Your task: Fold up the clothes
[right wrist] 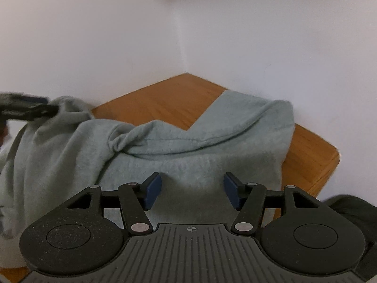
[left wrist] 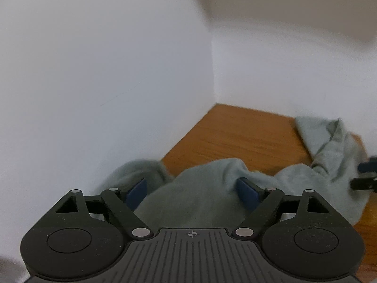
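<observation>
Grey-green fleece garment (right wrist: pixel 188 155) sprawls across the wooden table (right wrist: pixel 162 99) in the wall corner, directly beneath your two grippers: left gripper (left wrist: pixel 192 192) spread wide, right gripper (right wrist: pixel 192 189) half open, neither pinching cloth, right nearer the flat hem.

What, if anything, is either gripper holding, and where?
Nothing: the left gripper and right gripper both stand open over the pale green fleece garment, pads off it.

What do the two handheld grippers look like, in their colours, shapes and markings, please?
The left gripper and right gripper look identical: matte black bodies with ribbed tops, a small crosshair mark, two round discs, silver-pinned linkage arms and dark blue pads. No cables or sleeves show.
</observation>
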`<state>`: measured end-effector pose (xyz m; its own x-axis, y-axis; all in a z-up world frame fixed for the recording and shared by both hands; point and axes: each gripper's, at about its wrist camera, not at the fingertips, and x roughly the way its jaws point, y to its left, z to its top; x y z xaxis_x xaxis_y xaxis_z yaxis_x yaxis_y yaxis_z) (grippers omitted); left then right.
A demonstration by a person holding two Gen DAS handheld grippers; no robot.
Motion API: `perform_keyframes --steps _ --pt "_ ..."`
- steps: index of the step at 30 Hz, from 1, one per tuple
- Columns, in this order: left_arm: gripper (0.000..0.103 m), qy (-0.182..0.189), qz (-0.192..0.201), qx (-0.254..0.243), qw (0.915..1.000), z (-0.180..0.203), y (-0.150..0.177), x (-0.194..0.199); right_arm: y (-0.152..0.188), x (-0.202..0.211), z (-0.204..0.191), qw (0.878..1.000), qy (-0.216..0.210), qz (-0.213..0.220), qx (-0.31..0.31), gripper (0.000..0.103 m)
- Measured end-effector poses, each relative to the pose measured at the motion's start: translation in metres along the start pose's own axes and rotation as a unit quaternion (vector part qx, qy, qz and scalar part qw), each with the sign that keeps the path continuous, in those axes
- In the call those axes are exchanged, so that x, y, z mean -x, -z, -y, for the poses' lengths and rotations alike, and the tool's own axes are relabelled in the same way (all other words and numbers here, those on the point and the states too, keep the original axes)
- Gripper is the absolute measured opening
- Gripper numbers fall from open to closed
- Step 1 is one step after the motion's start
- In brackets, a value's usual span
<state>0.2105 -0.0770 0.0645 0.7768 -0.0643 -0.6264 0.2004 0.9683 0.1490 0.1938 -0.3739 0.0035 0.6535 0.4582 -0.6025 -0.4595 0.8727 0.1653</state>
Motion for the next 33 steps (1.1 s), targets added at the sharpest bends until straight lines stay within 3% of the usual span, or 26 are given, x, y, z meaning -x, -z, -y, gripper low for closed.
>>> perform_keyframes --steps 3,5,8,10,19,22,30,33 --pt "0.081 -0.001 -0.031 -0.031 0.9990 0.009 -0.005 -0.020 0.001 -0.001 0.002 1.000 -0.010 -0.004 0.004 0.059" --pt "0.051 0.023 -0.052 -0.030 0.9979 0.008 -0.002 -0.025 0.002 -0.002 0.002 1.000 -0.010 -0.005 0.013 0.060" --pt "0.026 0.045 -0.039 0.003 0.9982 -0.003 0.005 -0.017 0.002 -0.003 0.002 0.999 0.009 -0.005 0.038 0.060" --pt "0.021 0.043 -0.015 0.023 0.9987 -0.011 0.007 -0.005 0.001 -0.004 0.002 0.999 0.023 -0.002 0.047 0.060" --pt "0.016 0.048 0.065 0.019 0.9965 -0.034 0.032 0.079 -0.008 -0.010 -0.005 0.998 0.049 0.027 0.029 0.062" --pt "0.016 0.058 0.069 0.027 0.9956 -0.036 0.042 0.100 -0.011 -0.018 -0.006 0.999 0.035 0.022 -0.008 0.070" --pt "0.013 0.107 0.074 0.042 0.9906 -0.009 0.084 0.145 -0.020 -0.021 -0.015 0.991 -0.033 0.016 -0.128 0.071" --pt "0.013 0.125 0.075 0.036 0.9886 0.004 0.099 0.159 -0.024 -0.028 -0.023 0.990 -0.028 0.008 -0.137 0.073"
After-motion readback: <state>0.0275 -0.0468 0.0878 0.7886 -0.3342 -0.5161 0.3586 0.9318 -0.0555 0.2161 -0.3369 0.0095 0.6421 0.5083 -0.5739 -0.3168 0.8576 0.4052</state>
